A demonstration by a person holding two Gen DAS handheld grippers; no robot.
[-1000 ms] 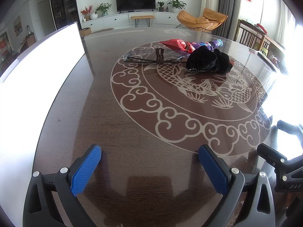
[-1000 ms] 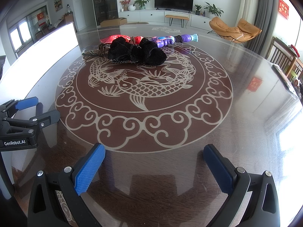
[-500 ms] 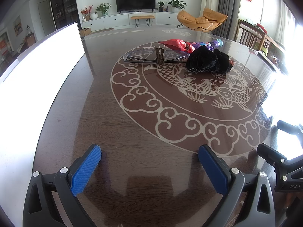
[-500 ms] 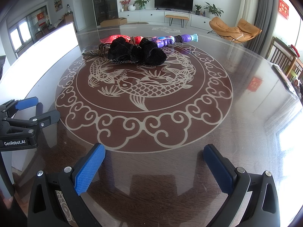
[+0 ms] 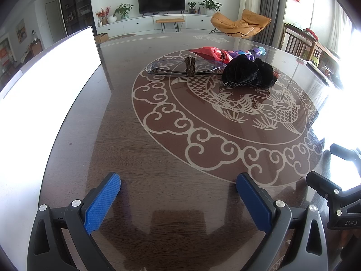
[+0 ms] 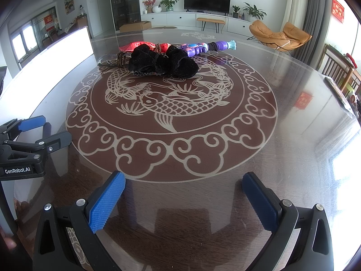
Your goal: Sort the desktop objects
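Observation:
Far across the round table lies a cluster of objects. A black velvet scrunchie (image 5: 248, 73) (image 6: 163, 64) is in front. Behind it are a red packet (image 5: 211, 53) (image 6: 137, 45) and a purple toy (image 5: 250, 52) (image 6: 203, 47). Clear-framed glasses (image 5: 180, 68) with a brown cord bundle (image 5: 190, 66) (image 6: 121, 59) lie to the left. My left gripper (image 5: 178, 190) and right gripper (image 6: 183, 190) both stand open near the table's front edge, nothing between their blue pads. Each gripper also shows at the edge of the other's view.
The dark wooden table (image 6: 293, 135) carries a fish and cloud pattern under glass. A bright white panel (image 5: 45, 85) runs along its left side. Wooden chairs (image 6: 338, 72) stand at the right, an orange lounge chair (image 6: 279, 36) and a TV cabinet beyond.

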